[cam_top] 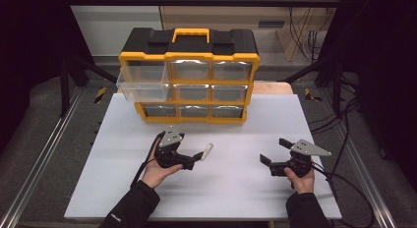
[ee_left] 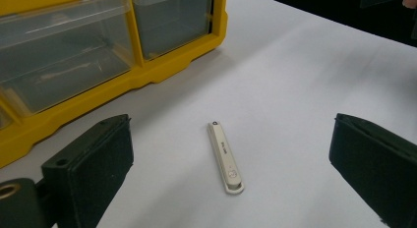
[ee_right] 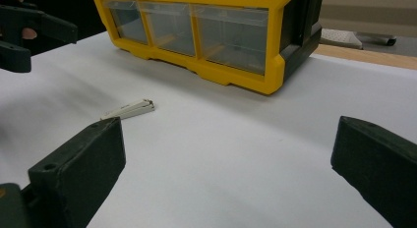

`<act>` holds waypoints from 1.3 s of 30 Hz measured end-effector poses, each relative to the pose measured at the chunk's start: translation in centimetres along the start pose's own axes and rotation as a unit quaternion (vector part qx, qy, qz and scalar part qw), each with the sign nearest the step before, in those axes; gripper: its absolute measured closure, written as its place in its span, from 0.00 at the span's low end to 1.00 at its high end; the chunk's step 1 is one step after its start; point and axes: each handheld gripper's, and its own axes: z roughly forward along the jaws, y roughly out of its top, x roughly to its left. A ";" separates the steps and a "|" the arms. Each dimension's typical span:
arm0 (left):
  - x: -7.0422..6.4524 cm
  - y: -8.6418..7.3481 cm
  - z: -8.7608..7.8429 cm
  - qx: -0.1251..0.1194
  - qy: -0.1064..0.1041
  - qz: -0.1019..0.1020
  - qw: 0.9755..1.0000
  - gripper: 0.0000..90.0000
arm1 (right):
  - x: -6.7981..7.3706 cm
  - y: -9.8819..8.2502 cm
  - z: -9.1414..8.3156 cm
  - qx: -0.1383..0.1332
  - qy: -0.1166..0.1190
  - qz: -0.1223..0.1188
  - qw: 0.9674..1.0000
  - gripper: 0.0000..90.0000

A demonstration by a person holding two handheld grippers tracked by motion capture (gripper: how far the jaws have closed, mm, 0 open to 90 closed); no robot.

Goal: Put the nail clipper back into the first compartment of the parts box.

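A person's left hand (cam_top: 158, 171) is holding the left gripper (cam_top: 198, 156) low over the white table (cam_top: 246, 188), its jaws standing wide apart and gripping nothing. A slim white stick (cam_top: 207, 151) is lying flat on the table just beyond the jaw tips; in the left gripper view the stick (ee_left: 224, 157) is sitting between the two spread jaws, touching neither. Behind it, a yellow drawer cabinet (cam_top: 189, 74) with clear drawers is standing at the table's far edge, its upper-left drawer (cam_top: 143, 85) projecting outward. Farther right, the right hand (cam_top: 301, 181) is holding the right gripper (cam_top: 270, 152) above bare table, well apart from the stick, its jaws likewise spread wide and empty.
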 end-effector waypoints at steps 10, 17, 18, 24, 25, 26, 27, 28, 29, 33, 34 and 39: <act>-0.3 0.7 2.0 0.014 -0.001 0.000 1.000 0.03 | 0.0 0.0 0.0 0.001 0.001 0.001 1.000 0.01; -0.2 0.7 3.3 0.026 0.000 -0.001 1.000 0.03 | 0.0 0.0 0.0 0.001 0.001 0.001 1.000 0.01; -0.1 0.7 3.5 0.029 0.001 -0.002 1.000 0.03 | 0.0 0.0 0.0 0.001 0.001 0.001 1.000 0.01; 0.0 0.5 4.7 0.044 0.002 -0.007 0.999 0.04 | 0.0 0.0 0.0 0.001 0.002 0.000 1.000 0.01; 0.0 0.5 4.8 0.045 0.002 -0.009 0.999 0.04 | 0.0 0.0 0.0 0.001 0.001 0.001 1.000 0.01; 0.0 0.5 5.0 0.048 0.003 -0.010 0.999 0.04 | 0.0 0.0 0.0 0.001 0.001 0.001 1.000 0.01; 0.0 0.5 5.2 0.050 0.003 -0.010 0.999 0.04 | 0.0 0.0 0.0 0.002 0.002 0.001 1.000 0.01; -0.1 0.5 5.4 0.053 0.003 -0.010 0.999 0.04 | 0.0 0.0 0.0 0.002 0.002 0.001 1.000 0.01; -0.1 0.5 5.7 0.059 0.006 -0.009 0.998 0.04 | 0.0 0.0 0.0 0.002 0.002 0.001 1.000 0.01; -0.3 0.3 6.5 0.076 0.011 -0.008 0.997 0.05 | 0.0 0.0 0.0 0.003 0.001 0.002 1.000 0.01; -0.3 0.3 6.7 0.080 0.012 -0.008 0.997 0.06 | 0.0 0.0 0.0 0.004 0.001 0.002 1.000 0.01; -0.5 0.0 7.4 0.096 0.020 -0.008 0.995 0.09 | 0.0 0.0 0.0 0.003 0.001 0.001 1.000 0.01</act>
